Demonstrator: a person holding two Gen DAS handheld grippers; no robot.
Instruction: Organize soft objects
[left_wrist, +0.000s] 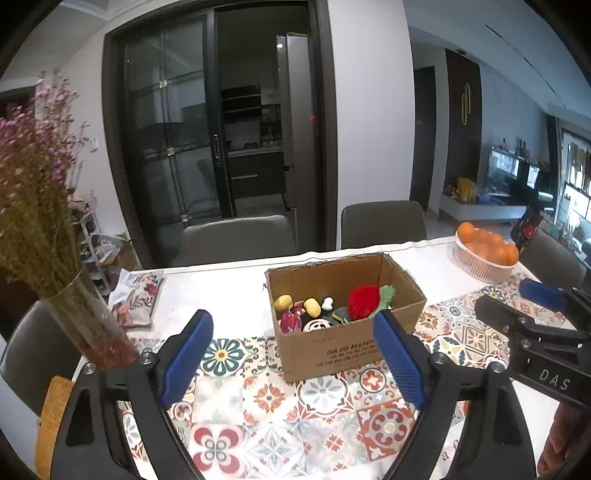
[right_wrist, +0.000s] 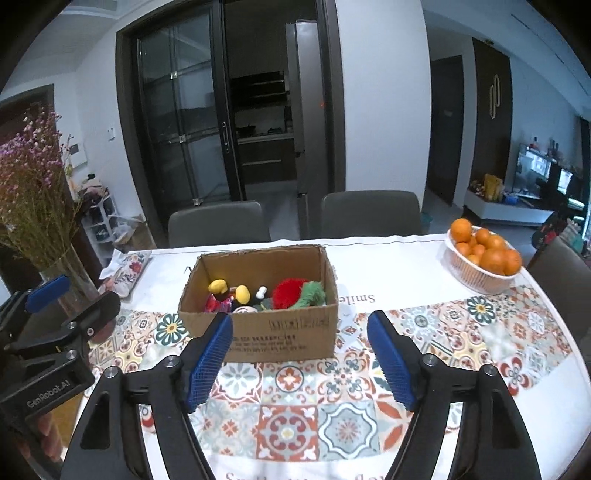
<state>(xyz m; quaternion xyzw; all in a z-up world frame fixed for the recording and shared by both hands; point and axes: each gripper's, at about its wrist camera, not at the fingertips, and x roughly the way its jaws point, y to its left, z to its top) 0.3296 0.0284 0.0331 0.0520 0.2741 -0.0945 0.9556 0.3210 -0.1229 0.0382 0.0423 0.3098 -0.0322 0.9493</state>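
Two hand-held grippers hover above a tiled tablecloth (right_wrist: 288, 417), both with jaws spread wide and holding nothing. From the left gripper (left_wrist: 291, 354), a cardboard box (left_wrist: 332, 347) sits at 12 o'clock, just beyond the fingertips; from the right gripper (right_wrist: 299, 354) the box (right_wrist: 280, 332) lies at 11 o'clock. Inside it rest soft toys, among them a red plush (right_wrist: 290, 291) beside a green one (right_wrist: 312, 293). A basket of oranges (right_wrist: 484, 258) stands at 2 o'clock, well apart, and a vase of dried flowers (left_wrist: 40, 206) at 10 o'clock.
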